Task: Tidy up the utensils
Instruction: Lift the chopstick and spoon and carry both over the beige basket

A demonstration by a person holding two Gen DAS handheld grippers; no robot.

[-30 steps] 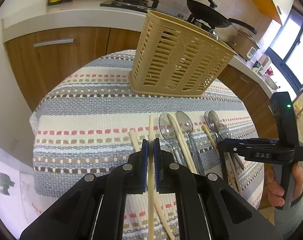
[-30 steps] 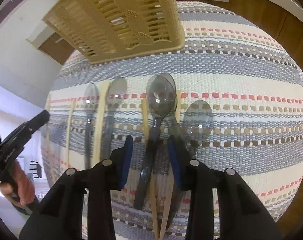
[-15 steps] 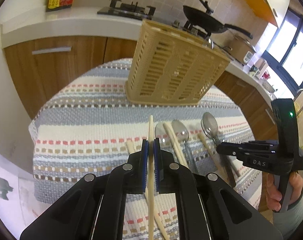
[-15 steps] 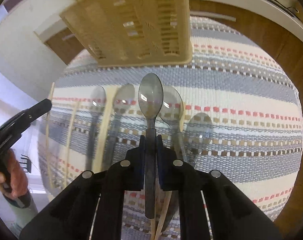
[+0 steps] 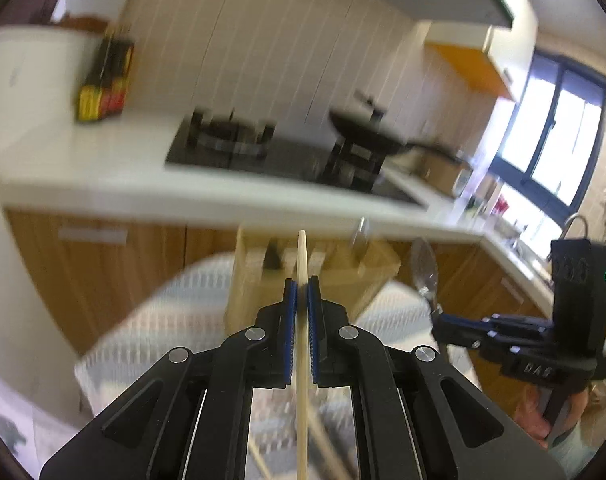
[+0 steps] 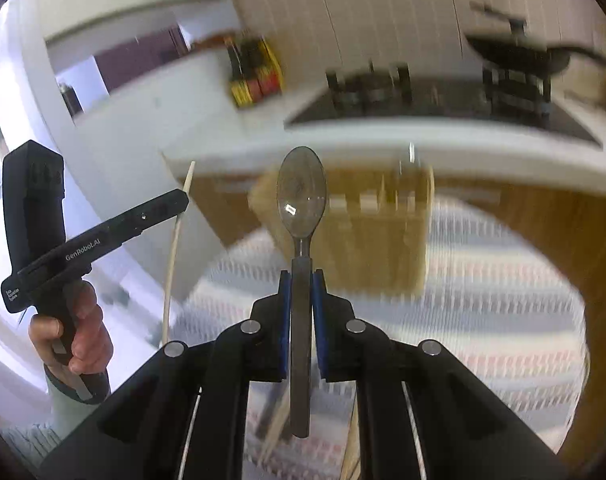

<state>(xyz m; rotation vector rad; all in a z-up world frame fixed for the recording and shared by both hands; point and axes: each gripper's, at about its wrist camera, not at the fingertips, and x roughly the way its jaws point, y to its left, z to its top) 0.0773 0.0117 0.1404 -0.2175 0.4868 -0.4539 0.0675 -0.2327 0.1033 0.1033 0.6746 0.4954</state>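
Two light, stiff utensils: your left hand-held gripper [image 5: 302,300] pinches a slippery chopstick [image 5: 302,256] mid-shaft, your right hand-held gripper [image 6: 302,296] clamps the spoon [image 6: 302,196] handle.

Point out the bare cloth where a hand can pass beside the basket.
Free: the striped woven tablecloth right of the beige slotted plastic basket, out to the table edge. Crowded: the cloth below the right gripper, where blurred wooden chopsticks lie.
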